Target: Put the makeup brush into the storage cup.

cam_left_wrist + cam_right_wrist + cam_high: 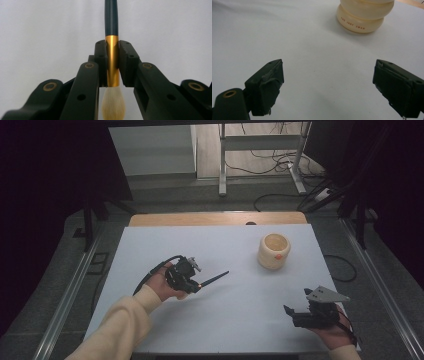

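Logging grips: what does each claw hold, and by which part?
Left claw clamps the brush by its gold ferrule; right claw holds nothing.

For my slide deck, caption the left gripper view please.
Left gripper shut on a brush at its gold ferrule, bristles toward the camera.

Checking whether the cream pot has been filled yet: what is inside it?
From the high view, the cream pot shows a pale inner wall with nothing sticking out; its bottom is hidden by the rim. The brush is clamped in the left gripper, well away from it.
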Tool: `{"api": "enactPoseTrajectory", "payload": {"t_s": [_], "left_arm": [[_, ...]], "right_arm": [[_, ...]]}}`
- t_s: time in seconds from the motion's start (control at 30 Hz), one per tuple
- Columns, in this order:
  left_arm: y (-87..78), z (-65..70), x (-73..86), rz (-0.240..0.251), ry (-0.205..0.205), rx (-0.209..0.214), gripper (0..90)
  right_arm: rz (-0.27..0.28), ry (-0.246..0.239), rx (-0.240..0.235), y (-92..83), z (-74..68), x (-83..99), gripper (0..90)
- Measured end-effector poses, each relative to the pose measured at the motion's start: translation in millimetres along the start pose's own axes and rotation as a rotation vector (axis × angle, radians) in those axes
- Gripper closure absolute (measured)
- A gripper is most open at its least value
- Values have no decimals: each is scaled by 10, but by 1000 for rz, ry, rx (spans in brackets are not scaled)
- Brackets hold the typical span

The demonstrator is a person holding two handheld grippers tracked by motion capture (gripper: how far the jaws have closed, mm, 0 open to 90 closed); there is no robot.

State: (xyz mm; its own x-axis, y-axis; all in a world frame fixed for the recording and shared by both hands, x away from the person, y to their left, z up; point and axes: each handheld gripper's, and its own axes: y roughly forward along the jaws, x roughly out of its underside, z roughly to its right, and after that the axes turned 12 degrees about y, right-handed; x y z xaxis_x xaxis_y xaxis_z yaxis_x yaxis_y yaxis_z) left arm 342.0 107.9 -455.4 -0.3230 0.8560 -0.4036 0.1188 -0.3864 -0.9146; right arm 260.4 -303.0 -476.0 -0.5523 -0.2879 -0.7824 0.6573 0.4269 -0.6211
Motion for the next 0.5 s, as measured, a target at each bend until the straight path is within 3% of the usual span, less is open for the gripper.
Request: {"api": "enactPoseTrajectory", "payload": {"t_s": [0.5], "left_arm": [[20, 82, -113, 36, 30, 18, 787]], "right_arm": [[-1, -39, 5, 25, -99, -44, 110]]}}
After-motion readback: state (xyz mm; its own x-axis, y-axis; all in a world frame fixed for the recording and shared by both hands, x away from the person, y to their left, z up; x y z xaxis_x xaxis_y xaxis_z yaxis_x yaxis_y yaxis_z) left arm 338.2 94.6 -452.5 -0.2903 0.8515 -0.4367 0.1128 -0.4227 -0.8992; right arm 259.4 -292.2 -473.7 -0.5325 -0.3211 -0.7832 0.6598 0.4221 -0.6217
